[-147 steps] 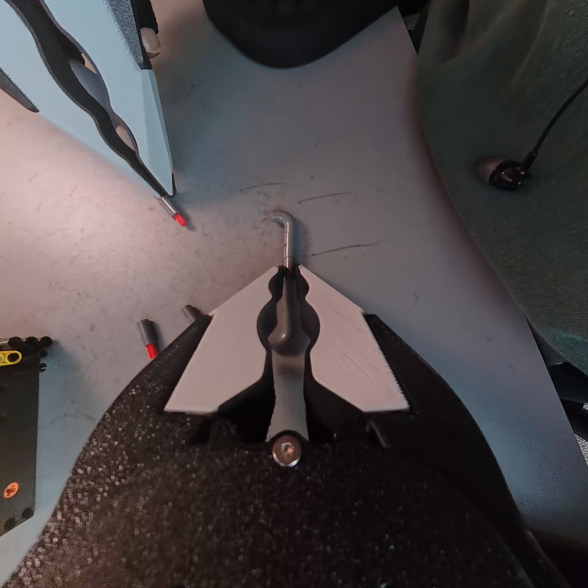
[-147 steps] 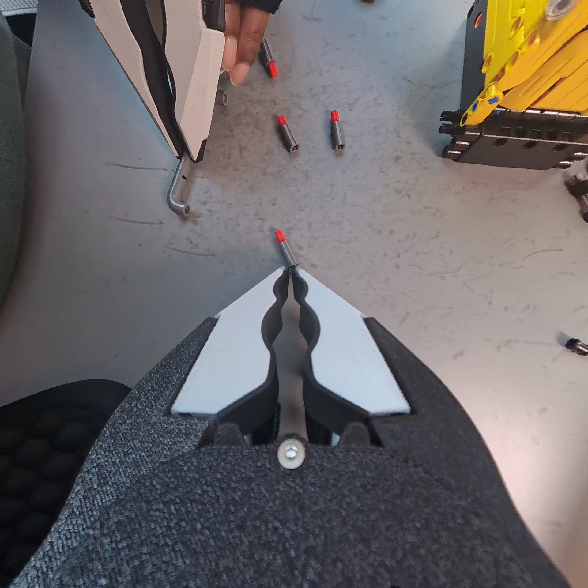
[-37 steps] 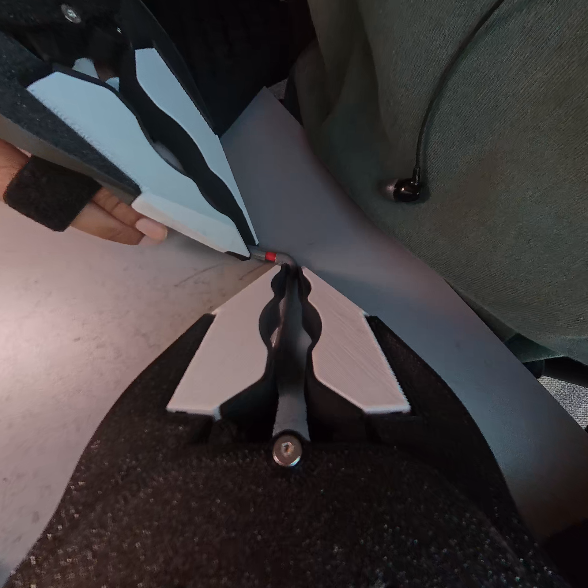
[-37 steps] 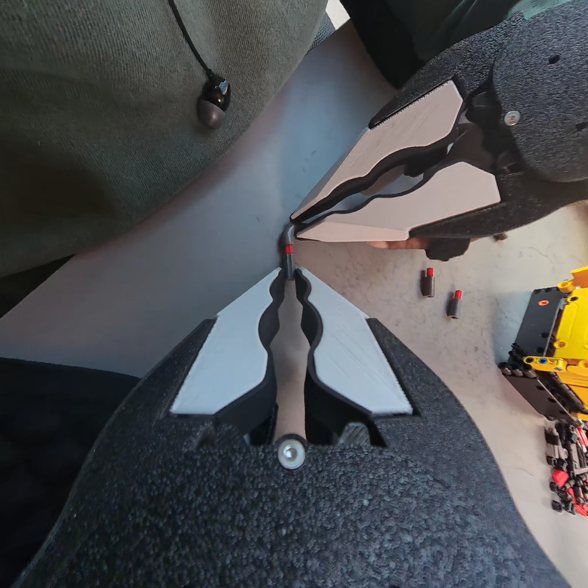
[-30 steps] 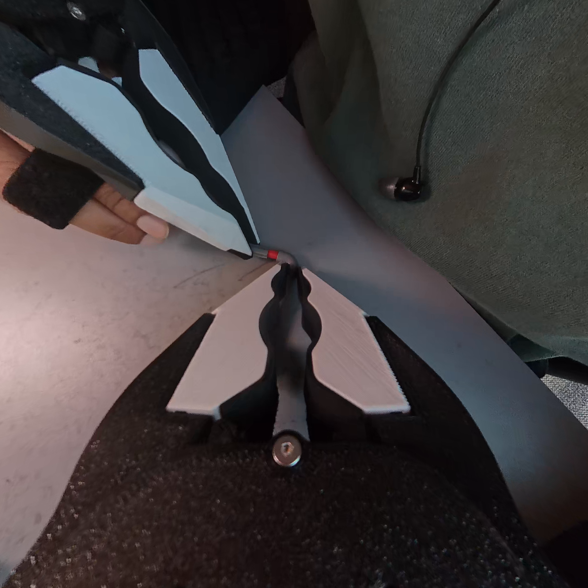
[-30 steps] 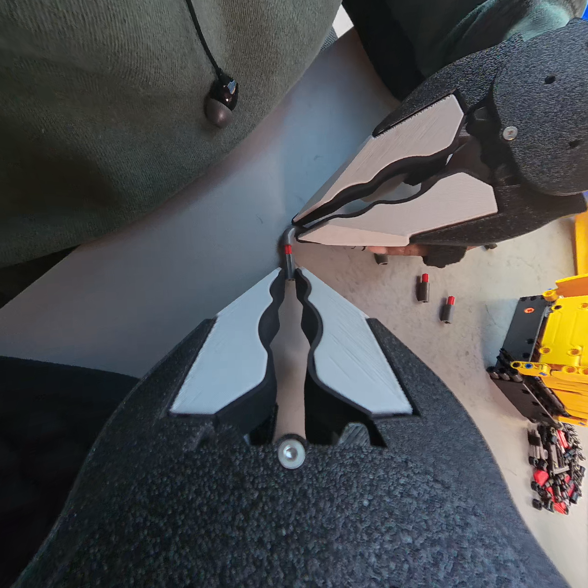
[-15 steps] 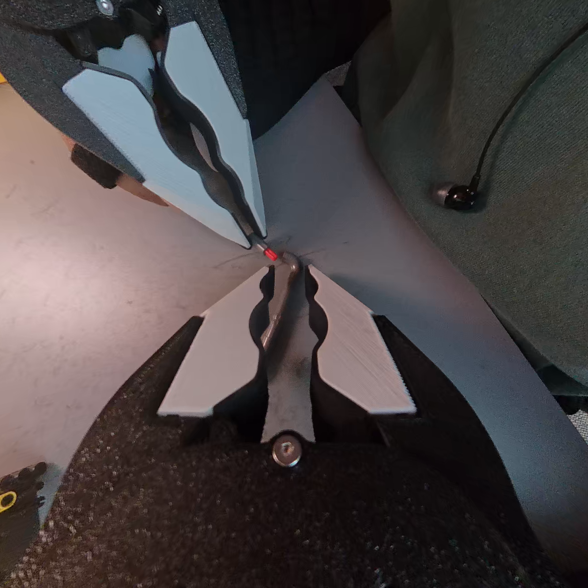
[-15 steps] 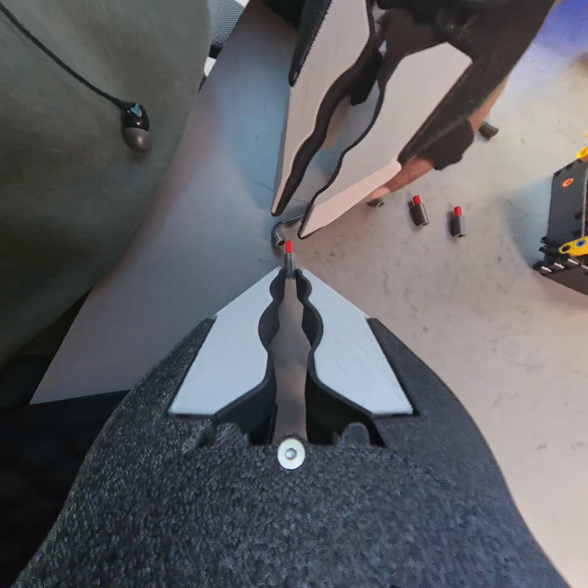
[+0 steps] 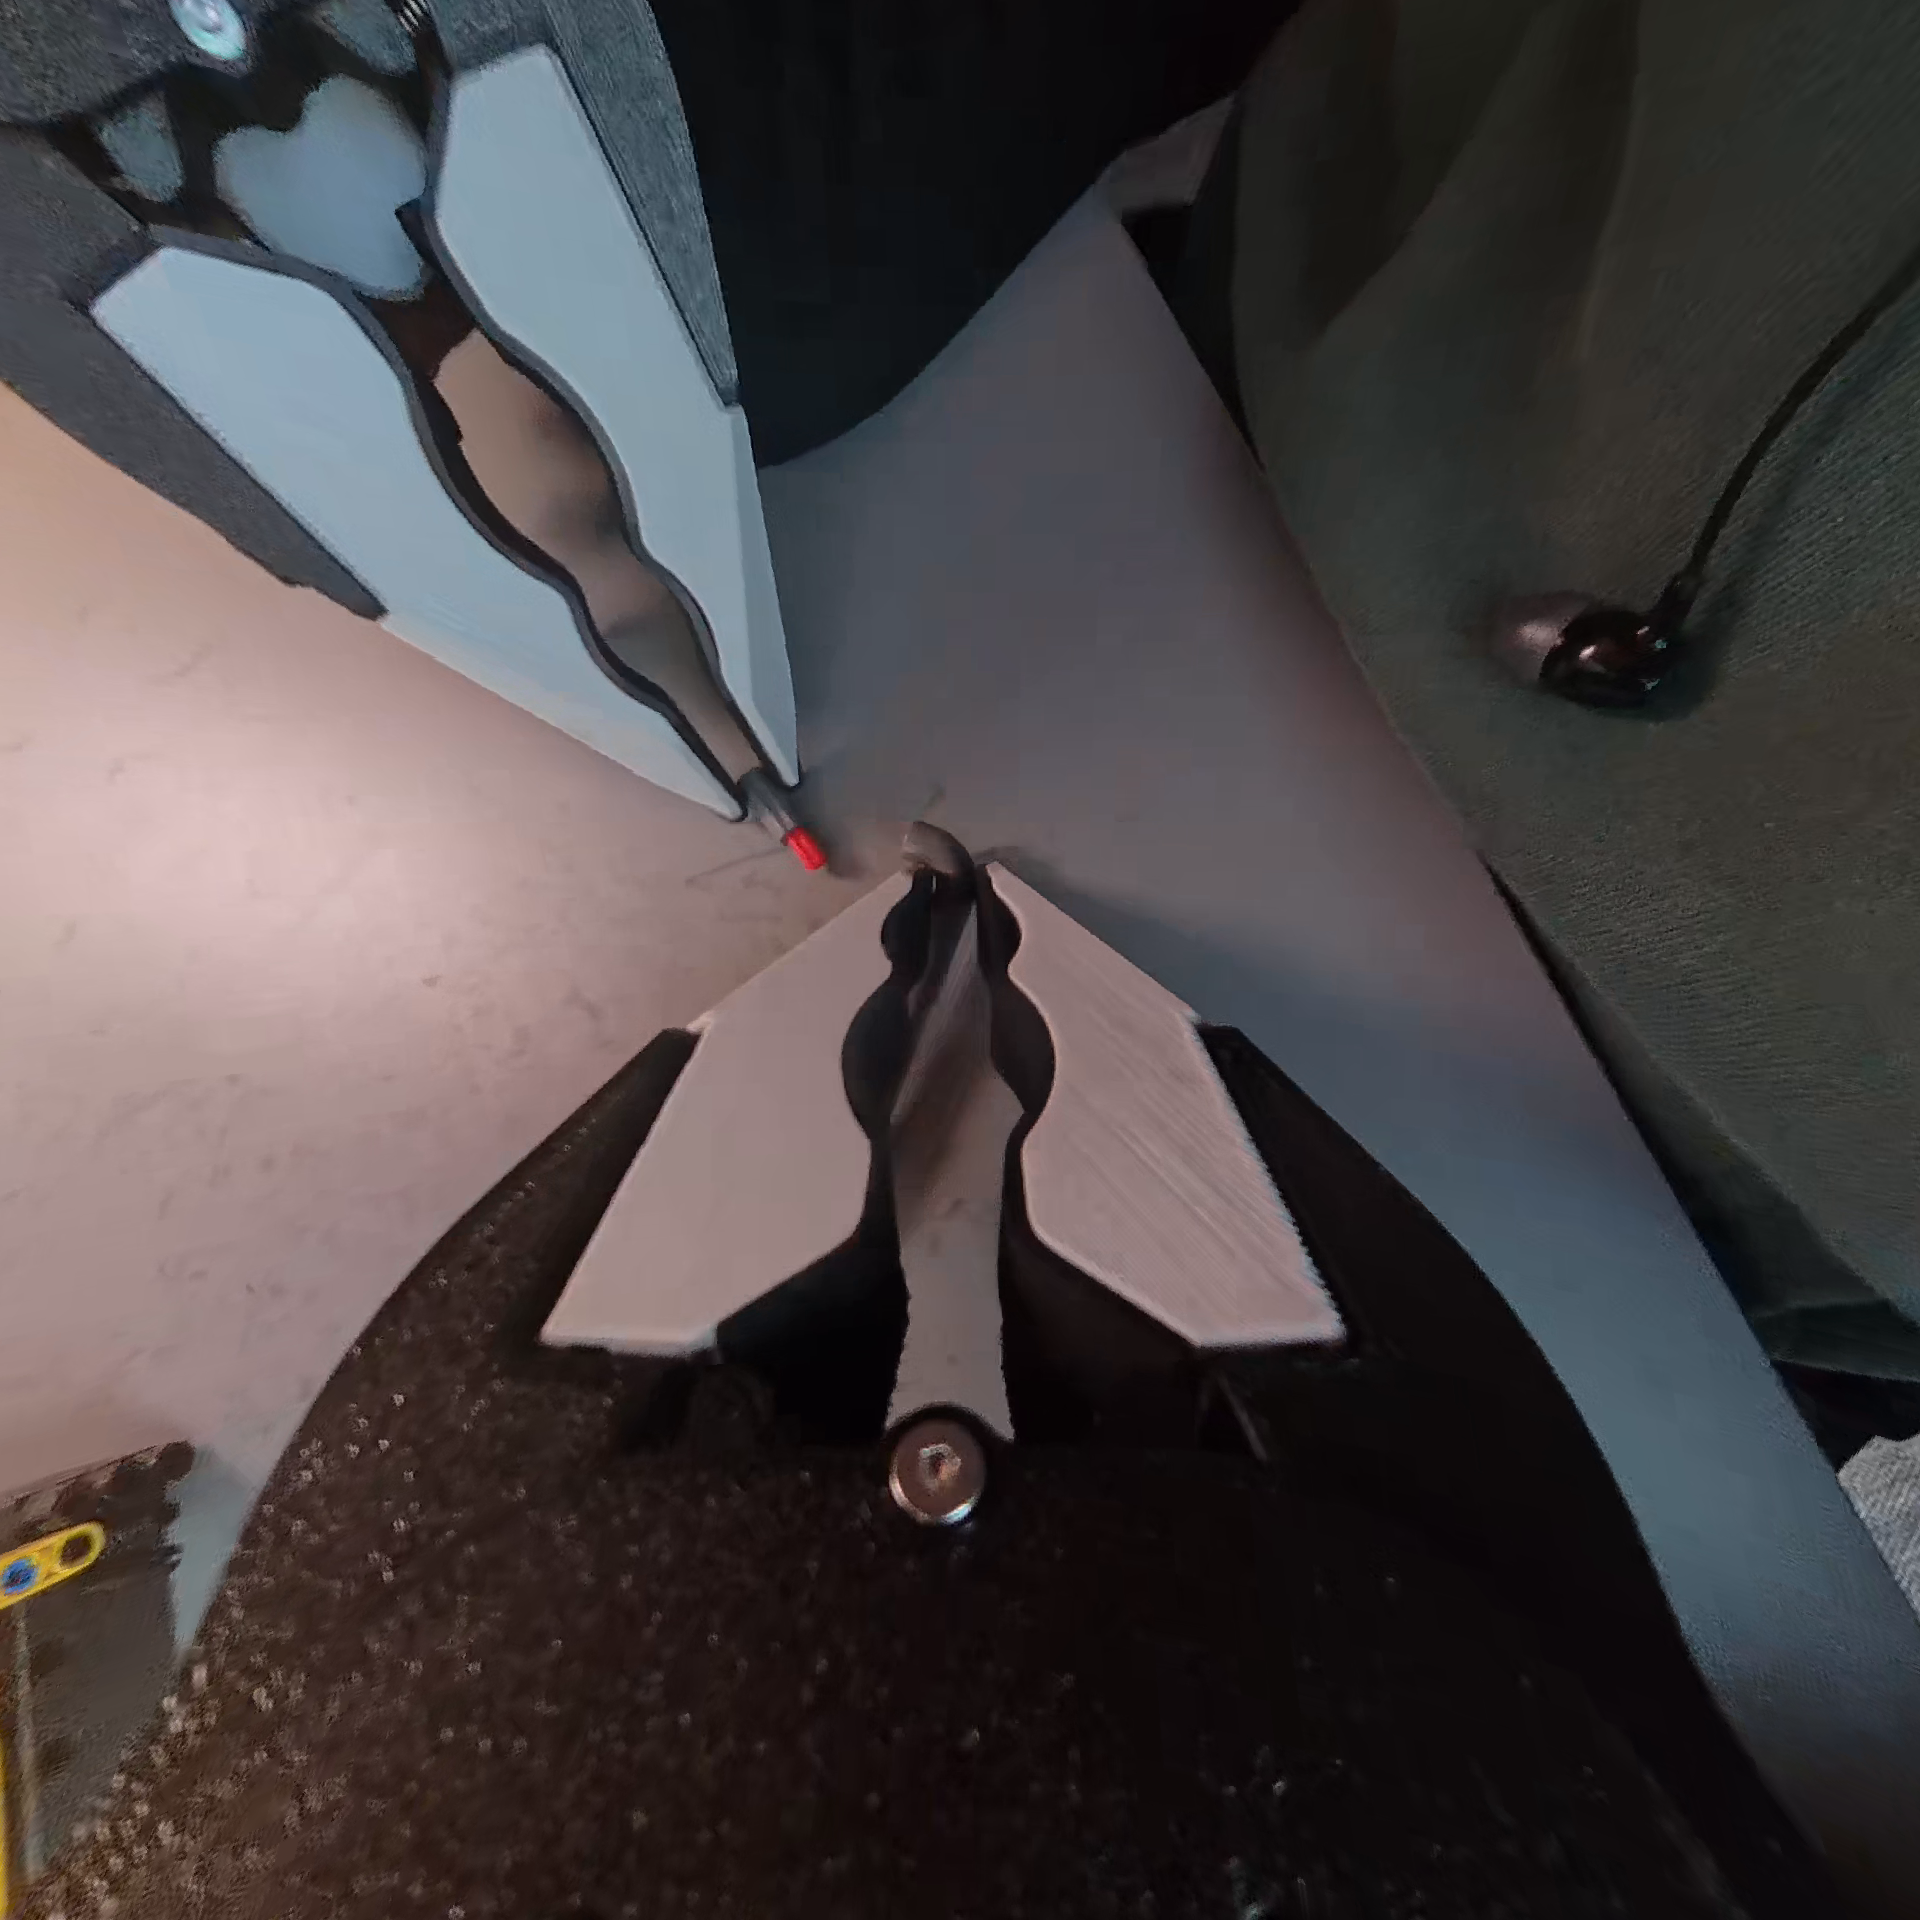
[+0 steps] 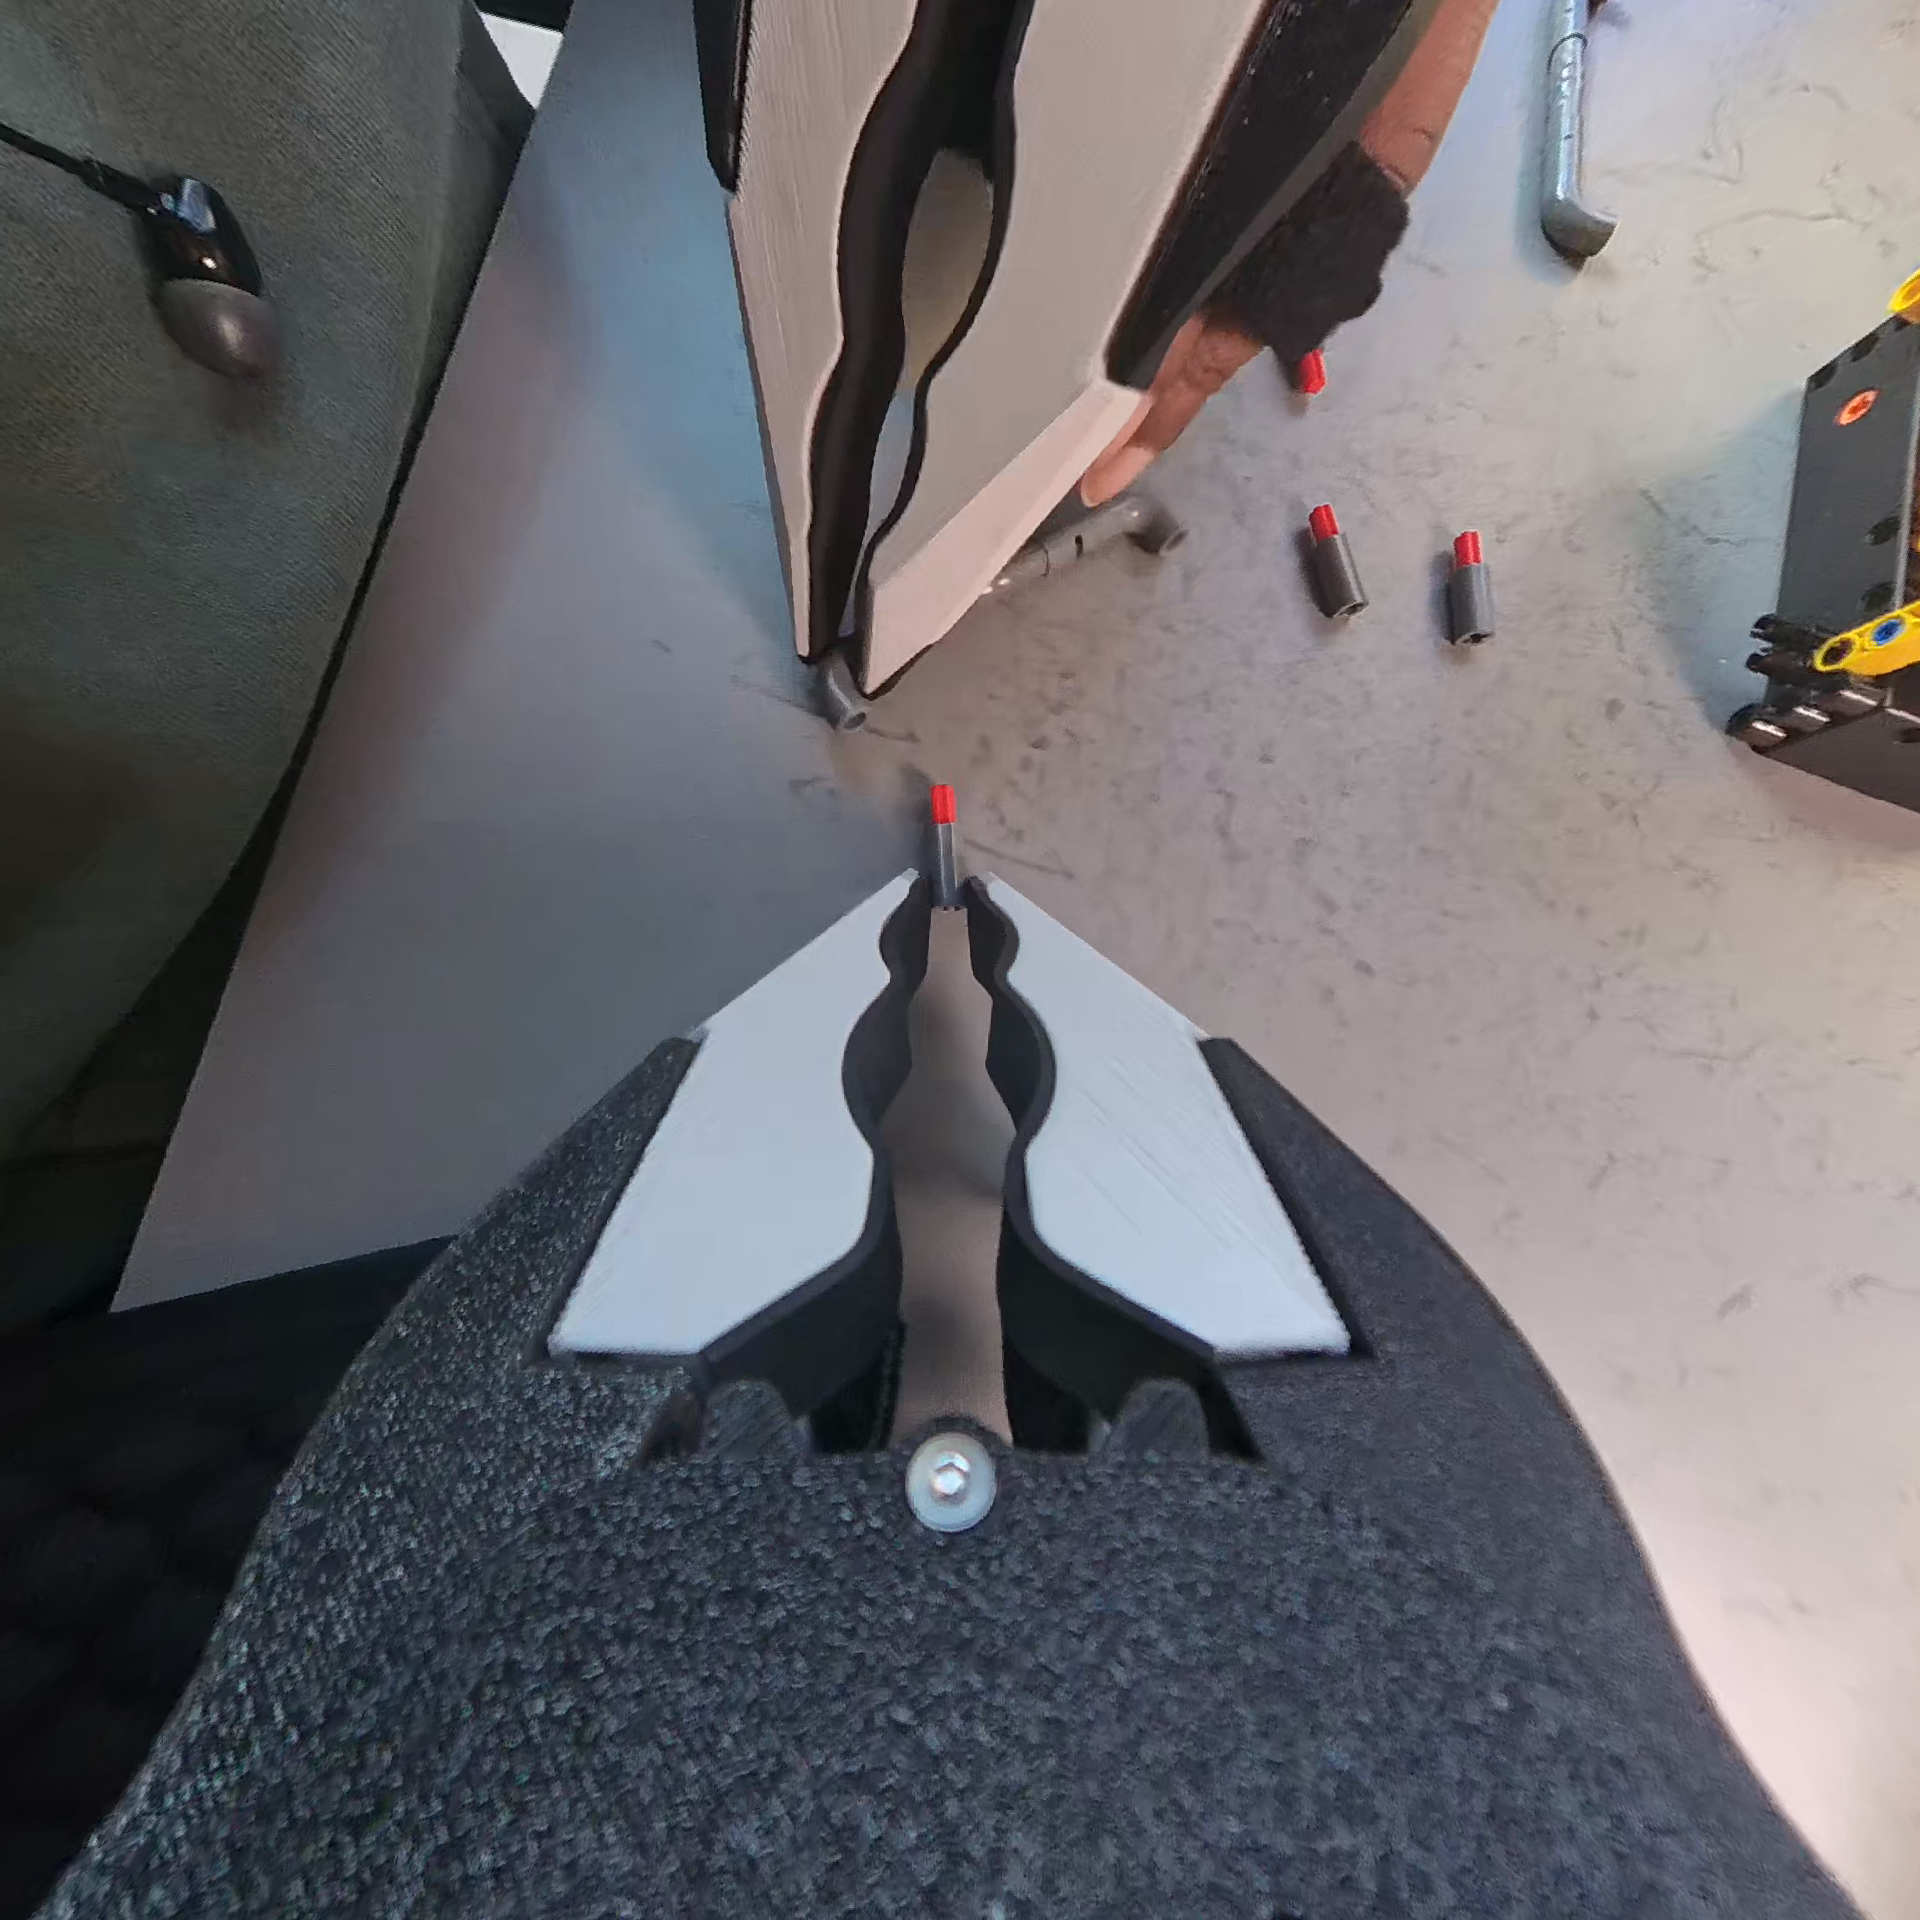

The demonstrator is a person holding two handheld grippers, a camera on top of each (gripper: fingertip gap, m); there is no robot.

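Left wrist view: left gripper, fingers closed on a grey bent rod whose curved end sticks out past the tips; the rod's shaft runs back between the fingers.
Right wrist view: right gripper, fingers closed at the tips on a small grey pin with a red tip, red end pointing forward.
Relation of held parts: red tip and the rod's open curved end lie near each other, not touching, just above the grey desk.
Right gripper, seen from the left: enters from the upper left, its pin angled down toward the rod.
Left gripper, seen from the right: comes down from the top, the rod's hollow end showing below its tips; a hand with a black strap holds it.
Loose parts on desk: two red-tipped grey pins side by side to the right; a third partly hidden behind the hand; a grey elbow piece just beside the left gripper; another bent rod at the top.
Block model: black and yellow, at the right edge of the desk.
Person: grey-green garment at the desk edge, with a black earbud hanging on a cord.
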